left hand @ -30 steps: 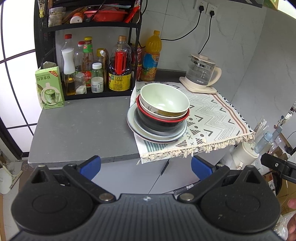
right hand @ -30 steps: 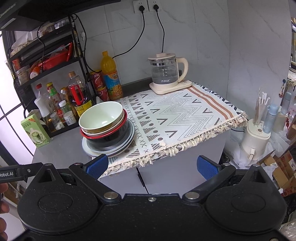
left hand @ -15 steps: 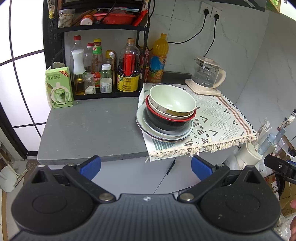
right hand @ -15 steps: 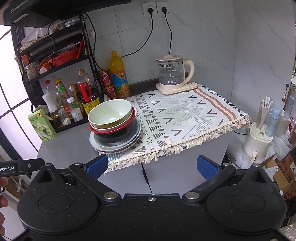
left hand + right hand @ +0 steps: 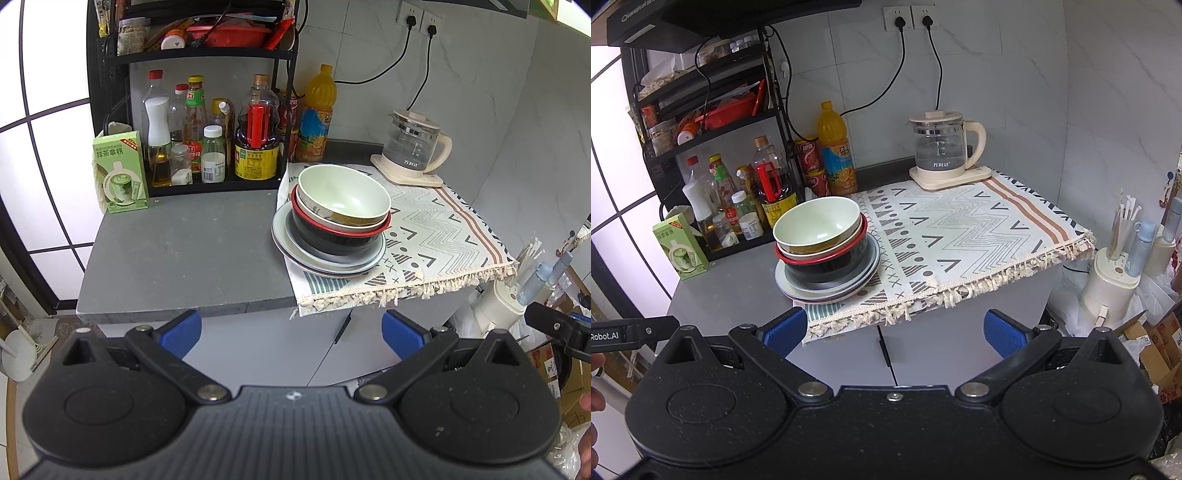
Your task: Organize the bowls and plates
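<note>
Grey counter (image 5: 177, 251) | patterned cloth (image 5: 964, 236) under stacked dishes (image 5: 332, 225) | marble-tiled wall (image 5: 1015, 74)

A pale green bowl (image 5: 343, 195) sits upright, nested atop a cream bowl (image 5: 317, 214), which rests inside a black bowl with a red rim (image 5: 332, 236). All stack on grey plates (image 5: 291, 243) at the patterned cloth's left near corner.

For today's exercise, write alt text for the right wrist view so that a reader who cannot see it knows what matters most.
A stack of bowls sits on plates at the left edge of a patterned cloth on a grey counter. The right hand-held gripper is open and short of the counter's front edge. Behind stand a glass kettle and bottles.
</note>
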The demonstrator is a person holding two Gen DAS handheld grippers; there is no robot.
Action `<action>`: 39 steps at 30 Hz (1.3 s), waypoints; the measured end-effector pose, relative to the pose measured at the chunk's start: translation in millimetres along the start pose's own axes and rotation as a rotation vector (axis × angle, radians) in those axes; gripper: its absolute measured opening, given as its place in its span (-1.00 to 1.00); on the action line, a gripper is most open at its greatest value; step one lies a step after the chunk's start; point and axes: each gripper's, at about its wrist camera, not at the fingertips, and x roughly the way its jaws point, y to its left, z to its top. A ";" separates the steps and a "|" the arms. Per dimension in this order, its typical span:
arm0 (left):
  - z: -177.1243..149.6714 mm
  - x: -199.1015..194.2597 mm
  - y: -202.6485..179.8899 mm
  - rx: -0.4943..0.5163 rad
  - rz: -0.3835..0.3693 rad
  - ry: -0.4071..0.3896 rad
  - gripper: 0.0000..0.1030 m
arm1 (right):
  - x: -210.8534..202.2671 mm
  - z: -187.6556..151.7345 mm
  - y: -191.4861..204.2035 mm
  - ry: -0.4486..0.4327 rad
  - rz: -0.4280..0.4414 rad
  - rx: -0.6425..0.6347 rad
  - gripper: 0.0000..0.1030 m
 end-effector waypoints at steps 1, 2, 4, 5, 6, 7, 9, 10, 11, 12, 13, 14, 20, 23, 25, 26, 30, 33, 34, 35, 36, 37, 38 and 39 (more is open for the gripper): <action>-0.2 0.0 -0.5 0.001 0.000 -0.001 0.99 | -0.1 0.0 -0.3 0.001 0.001 0.001 1.00; -0.2 0.1 -0.9 0.003 -0.001 -0.001 0.99 | -0.2 0.1 -0.2 0.001 0.001 -0.001 1.00; -0.3 0.2 -1.7 0.003 -0.001 -0.001 0.99 | 0.2 0.5 0.0 0.000 0.001 -0.005 1.00; -0.4 0.2 -1.9 0.003 0.000 -0.001 0.99 | 0.2 0.7 -0.2 -0.002 0.001 -0.006 1.00; -0.4 0.2 -2.1 0.003 0.000 -0.002 0.99 | 0.1 0.8 0.3 -0.002 0.001 -0.008 1.00; -0.3 0.3 -2.6 0.003 0.000 -0.003 0.99 | 0.2 0.8 0.4 -0.002 0.000 -0.008 1.00; -0.1 0.4 -3.3 0.002 0.000 -0.004 0.99 | 0.4 1.0 -0.2 -0.002 0.001 -0.007 1.00; 0.0 0.6 -2.6 0.004 -0.001 -0.003 0.99 | 0.5 0.9 0.0 -0.002 0.000 -0.009 1.00; -0.1 0.6 -2.9 0.005 -0.001 -0.003 0.99 | 0.3 0.7 0.1 -0.003 0.000 -0.009 1.00; -0.1 0.6 -3.0 0.006 -0.001 -0.003 0.99 | 0.4 0.9 -0.4 -0.003 -0.001 -0.009 1.00; -0.3 0.6 -2.7 0.005 -0.001 -0.003 0.99 | 0.4 0.6 0.1 -0.003 0.000 -0.007 1.00; 0.1 0.6 -3.9 0.005 -0.001 -0.003 0.99 | 0.5 0.7 -0.3 -0.004 0.000 -0.007 1.00; 1.4 1.3 -6.1 0.012 -0.006 -0.006 0.99 | 0.4 1.7 -1.9 -0.007 -0.006 -0.001 1.00; 1.8 1.3 -5.9 0.012 -0.008 -0.006 0.99 | -0.2 1.4 -1.9 -0.009 -0.006 -0.001 1.00; 1.8 1.1 -5.9 0.011 -0.008 -0.006 0.99 | -0.2 1.3 -2.3 -0.008 -0.005 0.000 1.00; 1.8 1.0 -5.8 0.011 -0.008 -0.005 0.99 | -0.3 1.4 -2.3 -0.008 -0.005 0.000 1.00; 1.6 1.0 -5.7 0.011 -0.007 -0.006 0.99 | -0.3 1.2 -1.7 -0.008 -0.007 -0.002 1.00; 1.7 1.2 -5.7 0.009 -0.009 -0.005 0.99 | -0.1 1.1 -1.4 -0.008 -0.006 -0.001 1.00; 1.7 1.2 -5.0 0.012 -0.009 -0.006 1.00 | -0.2 1.0 -1.2 -0.008 -0.007 -0.002 1.00; 1.7 1.2 -5.2 0.013 -0.009 -0.005 0.99 | -0.3 1.0 -1.2 -0.009 -0.006 -0.001 1.00; 1.6 1.2 -5.1 0.013 -0.009 -0.006 0.99 | -0.5 1.2 -1.3 -0.010 -0.006 -0.002 1.00; 1.5 1.2 -5.2 0.012 -0.008 -0.005 0.99 | -0.9 0.5 -0.8 -0.011 -0.007 -0.003 1.00; 1.7 1.2 -5.2 0.011 -0.009 -0.005 0.99 | -1.0 0.5 -1.2 -0.012 -0.008 -0.003 1.00; 1.8 1.3 -5.1 0.010 -0.009 -0.005 0.99 | -1.0 0.5 -1.2 -0.011 -0.007 -0.002 1.00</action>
